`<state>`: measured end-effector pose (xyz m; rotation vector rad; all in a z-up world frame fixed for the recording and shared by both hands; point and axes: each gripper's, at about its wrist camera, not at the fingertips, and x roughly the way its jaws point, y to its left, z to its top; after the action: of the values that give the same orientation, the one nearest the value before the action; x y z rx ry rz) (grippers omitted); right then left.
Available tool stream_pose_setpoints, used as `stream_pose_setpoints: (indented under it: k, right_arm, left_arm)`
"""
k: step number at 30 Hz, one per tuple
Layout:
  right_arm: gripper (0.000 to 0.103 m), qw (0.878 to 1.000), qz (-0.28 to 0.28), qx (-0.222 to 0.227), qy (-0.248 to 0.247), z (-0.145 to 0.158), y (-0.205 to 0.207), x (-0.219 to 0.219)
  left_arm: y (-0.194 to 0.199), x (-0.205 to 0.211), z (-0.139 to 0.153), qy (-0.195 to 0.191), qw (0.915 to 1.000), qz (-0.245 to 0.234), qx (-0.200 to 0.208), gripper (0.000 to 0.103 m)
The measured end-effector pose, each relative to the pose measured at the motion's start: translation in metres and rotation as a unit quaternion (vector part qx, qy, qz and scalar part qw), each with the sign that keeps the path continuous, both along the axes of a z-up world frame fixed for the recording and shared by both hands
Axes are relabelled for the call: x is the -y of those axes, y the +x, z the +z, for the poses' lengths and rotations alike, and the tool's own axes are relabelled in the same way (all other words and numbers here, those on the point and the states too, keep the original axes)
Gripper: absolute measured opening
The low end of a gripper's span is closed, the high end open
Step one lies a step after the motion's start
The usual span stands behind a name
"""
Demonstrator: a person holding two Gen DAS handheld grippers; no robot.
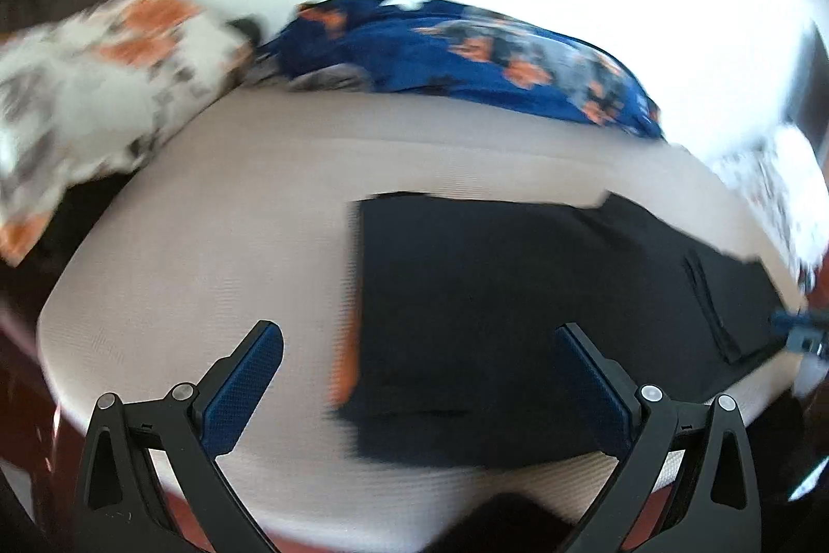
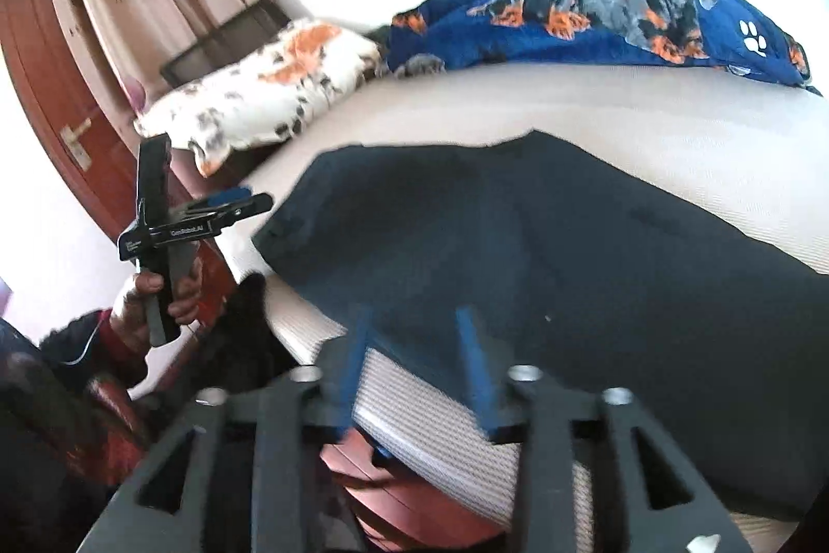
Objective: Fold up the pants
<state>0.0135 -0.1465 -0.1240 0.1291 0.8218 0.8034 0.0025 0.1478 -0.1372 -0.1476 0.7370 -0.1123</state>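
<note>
As the pants (image 1: 544, 325) are lying folded on the bed (image 1: 207, 268), both tongs, left tongs (image 1: 419, 377) at 6 o'clock and right tongs (image 2: 414, 361), are standing open and empty, apparently releasing.

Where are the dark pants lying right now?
The dark pants lie folded flat on the pale mattress, near its front edge, in front of the blue dog-print blanket and right of the floral pillow.
</note>
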Motion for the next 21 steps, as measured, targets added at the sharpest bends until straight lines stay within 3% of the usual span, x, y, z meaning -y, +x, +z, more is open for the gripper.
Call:
stream_pose_setpoints:
  k: [2,5,7,9,17,20,21]
  right_arm:
    - [0.042,1.0,-0.002,-0.009,0.016,-0.004,0.004,-0.002]
    - [0.042,0.999,-0.008,-0.032,0.034,-0.014,0.009,-0.004]
    - [0.042,0.998,-0.009,-0.042,0.036,-0.02,0.008,-0.007]
    - [0.042,0.998,-0.007,-0.046,0.036,-0.023,0.007,-0.01]
    - [0.047,0.998,-0.006,-0.055,0.033,-0.03,0.003,-0.016]
    - [0.048,0.998,-0.008,-0.054,0.033,-0.03,0.002,-0.016]
    - [0.049,0.998,-0.008,-0.054,0.034,-0.03,0.002,-0.016]
  left_arm:
    - [-0.003,-0.031,-0.001,-0.062,0.9979,0.011,-0.017,0.103]
    - [-0.005,-0.067,-0.016,-0.16,0.9855,0.022,-0.053,0.1]
    - [-0.006,-0.077,-0.033,-0.224,0.9707,0.014,-0.085,0.08]
    - [-0.008,-0.078,-0.044,-0.265,0.9584,-0.004,-0.105,0.077]
    - [-0.002,-0.04,-0.054,-0.281,0.9482,-0.075,-0.127,0.077]
    - [-0.003,-0.034,-0.053,-0.252,0.958,-0.069,-0.118,0.073]
    - [-0.002,-0.035,-0.054,-0.243,0.9611,-0.06,-0.116,0.059]
